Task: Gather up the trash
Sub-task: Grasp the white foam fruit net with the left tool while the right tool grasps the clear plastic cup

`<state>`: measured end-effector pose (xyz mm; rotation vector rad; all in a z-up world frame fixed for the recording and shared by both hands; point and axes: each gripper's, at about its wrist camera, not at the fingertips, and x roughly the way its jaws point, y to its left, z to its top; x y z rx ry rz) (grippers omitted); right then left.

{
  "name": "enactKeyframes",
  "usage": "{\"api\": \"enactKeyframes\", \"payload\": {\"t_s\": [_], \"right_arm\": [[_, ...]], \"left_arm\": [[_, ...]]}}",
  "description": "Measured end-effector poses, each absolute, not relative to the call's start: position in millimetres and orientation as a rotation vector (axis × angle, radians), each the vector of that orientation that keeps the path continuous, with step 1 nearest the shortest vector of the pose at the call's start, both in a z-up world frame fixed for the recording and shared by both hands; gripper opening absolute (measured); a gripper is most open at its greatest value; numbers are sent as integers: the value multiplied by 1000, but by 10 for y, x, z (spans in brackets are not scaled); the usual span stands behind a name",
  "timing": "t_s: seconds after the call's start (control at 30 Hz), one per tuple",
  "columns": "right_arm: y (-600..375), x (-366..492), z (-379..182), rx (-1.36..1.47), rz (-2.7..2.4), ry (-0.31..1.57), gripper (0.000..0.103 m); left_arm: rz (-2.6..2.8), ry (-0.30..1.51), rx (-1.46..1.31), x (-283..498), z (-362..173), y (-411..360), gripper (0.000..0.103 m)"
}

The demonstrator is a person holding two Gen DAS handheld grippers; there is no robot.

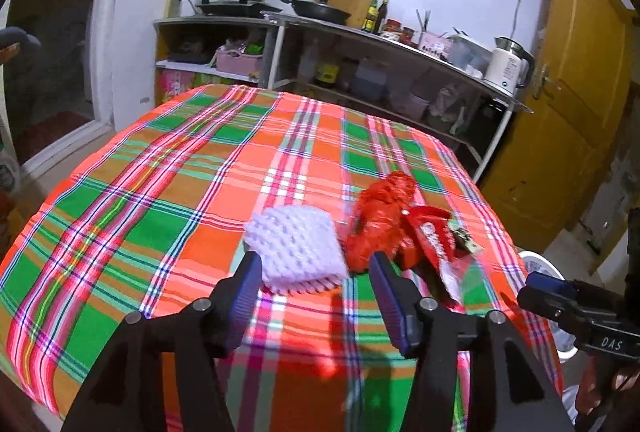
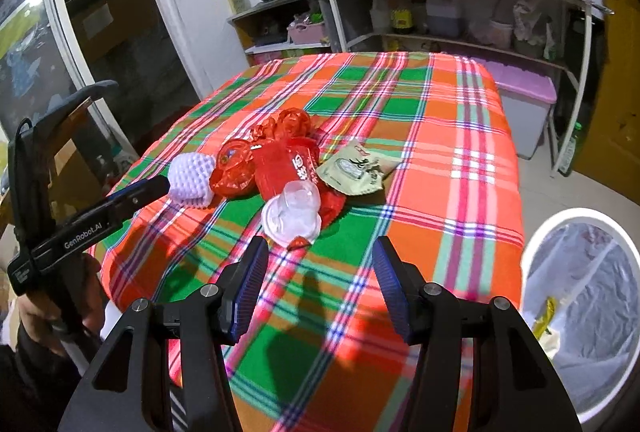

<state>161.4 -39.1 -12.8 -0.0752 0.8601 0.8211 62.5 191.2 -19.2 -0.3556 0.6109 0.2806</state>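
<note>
Left wrist view: left gripper spread wide, holding nothing. White foam net lies on the plaid tablecloth straight ahead, its near edge already between the fingertips; left pad just beside its left corner. Red crumpled wrapper and red snack packet sit just right of the foam, touching or overlapping, can't separate them cleanly. Right gripper pokes in at the right edge, cut off, opening not readable here.

Right wrist view: right gripper also wide, empty. Clear plastic cup lies on its side just ahead, slightly left of centre, mouth roughly toward the camera. Behind it the red packet, red wrapper, then a beige sachet to the right. Foam sits at the pile's left end with the left gripper's tip at it. Lined trash bin stands off the table's right side, partly cut off, yellow scrap inside.

Judgement: left is nearer the foam, right nearer the cup and bin. Cup is transparent, edges hard to make out.
</note>
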Motion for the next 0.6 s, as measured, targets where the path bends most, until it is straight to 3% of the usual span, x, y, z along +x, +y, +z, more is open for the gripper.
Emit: {"api": "enactKeyframes", "payload": {"t_s": [0.33,0.5,0.6], "right_arm": [[-81,1822,-254,-69,847,894,55],[24,1843,-289,-83,850,902,33],[25,1825,-294,-86,854,898,32]], "left_arm": [[302,663,-379,876,-343,2068,61],[324,702,-387,970,-418,2107,62],[342,731,-397,1016,-475,2126,61]]}}
